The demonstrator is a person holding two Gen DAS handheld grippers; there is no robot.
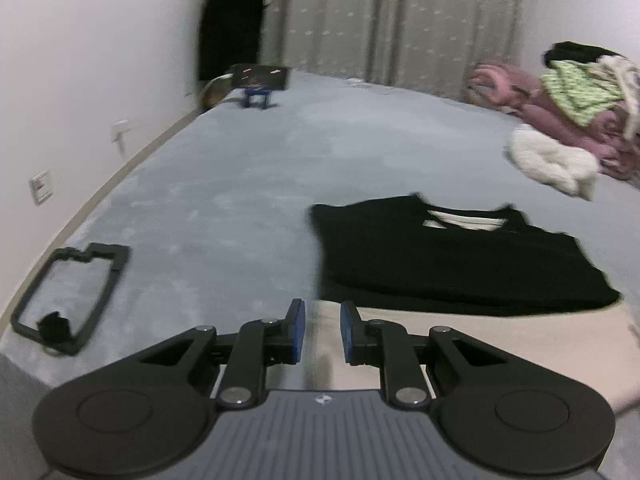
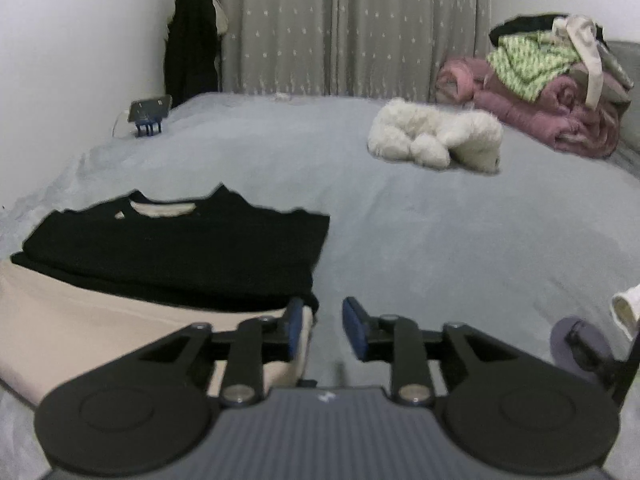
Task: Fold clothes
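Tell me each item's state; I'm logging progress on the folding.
Black folded garment: folded flat, lying on the beige one.
Beige cloth garment: spread flat beneath.
White fluffy garment: crumpled, unfolded.
Pink and green clothes pile: heaped, unfolded.
Left gripper: fingers apart, empty.
Right gripper: fingers apart, empty.

No readable text, label, brand or number anywhere. Only small white emblem on each gripper body, too blurred to make out.

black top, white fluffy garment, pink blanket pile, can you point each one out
black top (image 2: 180, 248): right wrist view, middle of its folded front
white fluffy garment (image 2: 436, 138): right wrist view, centre of the fuzzy heap
pink blanket pile (image 2: 532, 108): right wrist view, rolled pink fabric under the green piece
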